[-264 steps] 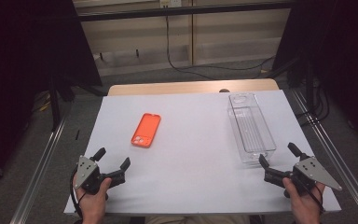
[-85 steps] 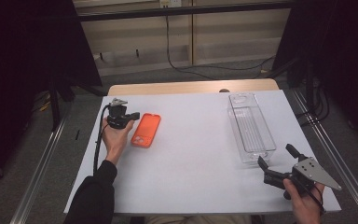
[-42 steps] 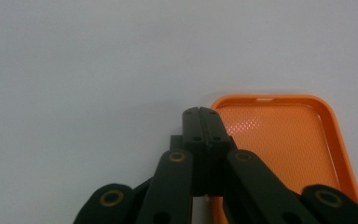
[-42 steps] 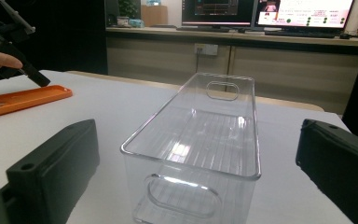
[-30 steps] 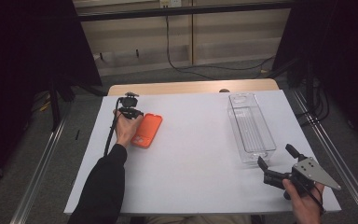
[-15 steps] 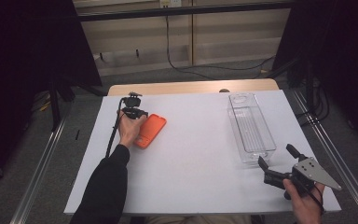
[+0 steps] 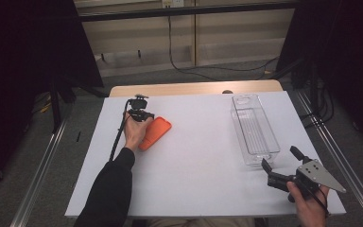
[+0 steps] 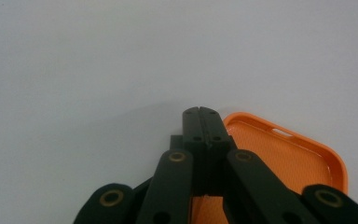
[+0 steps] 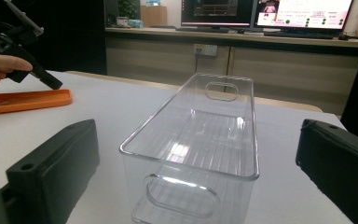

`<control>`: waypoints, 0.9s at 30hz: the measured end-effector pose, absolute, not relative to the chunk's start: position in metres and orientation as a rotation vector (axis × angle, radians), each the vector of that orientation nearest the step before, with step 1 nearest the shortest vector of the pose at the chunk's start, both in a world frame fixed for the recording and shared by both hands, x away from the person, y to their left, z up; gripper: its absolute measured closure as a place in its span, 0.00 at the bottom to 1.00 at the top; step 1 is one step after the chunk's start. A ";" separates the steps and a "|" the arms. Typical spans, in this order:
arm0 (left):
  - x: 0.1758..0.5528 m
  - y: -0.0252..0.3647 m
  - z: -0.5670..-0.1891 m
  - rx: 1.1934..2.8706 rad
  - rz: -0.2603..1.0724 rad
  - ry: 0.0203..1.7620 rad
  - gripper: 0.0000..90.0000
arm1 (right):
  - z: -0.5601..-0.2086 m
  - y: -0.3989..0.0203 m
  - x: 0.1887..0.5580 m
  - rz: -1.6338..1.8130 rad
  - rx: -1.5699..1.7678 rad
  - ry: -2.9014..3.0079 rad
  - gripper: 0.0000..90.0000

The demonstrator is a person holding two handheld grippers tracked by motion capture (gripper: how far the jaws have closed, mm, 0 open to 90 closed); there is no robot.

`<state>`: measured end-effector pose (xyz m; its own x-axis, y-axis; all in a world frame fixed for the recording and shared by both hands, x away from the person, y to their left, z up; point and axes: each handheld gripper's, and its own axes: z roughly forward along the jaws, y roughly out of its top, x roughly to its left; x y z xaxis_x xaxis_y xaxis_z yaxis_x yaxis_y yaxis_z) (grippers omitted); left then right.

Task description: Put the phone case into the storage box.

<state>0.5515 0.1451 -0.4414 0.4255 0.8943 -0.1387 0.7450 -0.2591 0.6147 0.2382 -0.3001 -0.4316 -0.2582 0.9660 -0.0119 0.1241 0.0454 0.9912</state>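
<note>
Nearest the person, at the right front of the white desk, the right hand-held gripper sits in the right hand, its grey three-cornered plate on top and its cable trailing back to the wrist. Its jaws stand wide apart with nothing between them. They point at the near short end of the clear plastic bin, just beyond the tips and not touching them. In the right gripper view the bin sits framed between the two black jaws, upright, open on top, a handle slot cut in each end wall.

Further up the desk on the left side, a dark sleeve runs forward to the left hand, which holds the left hand-held gripper pointed down at the desk. Its jaws are pressed together. In the left gripper view the closed tips sit right at the rim of the orange phone case, whose hollow side faces up; whether they pinch that edge or merely meet beside it, I can't tell. From above, the case lies slanted on the desk, just right of the left hand.
</note>
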 end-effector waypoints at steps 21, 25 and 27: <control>0.544 0.130 -0.442 2.096 0.264 1.298 1.00 | -0.432 -0.300 0.238 1.313 1.151 1.511 0.00; 0.542 0.127 -0.442 2.092 0.261 1.292 1.00 | -0.432 -0.300 0.238 1.315 1.152 1.511 0.00; 0.542 0.126 -0.442 2.091 0.258 1.286 1.00 | -0.432 -0.300 0.238 1.313 1.150 1.512 0.00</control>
<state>0.5423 0.1256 -0.4421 0.4971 0.8515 -0.1669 0.7211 -0.2984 0.6253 0.2383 -0.3001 -0.4316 -0.2577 0.9662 -0.0105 0.1252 0.0442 0.9911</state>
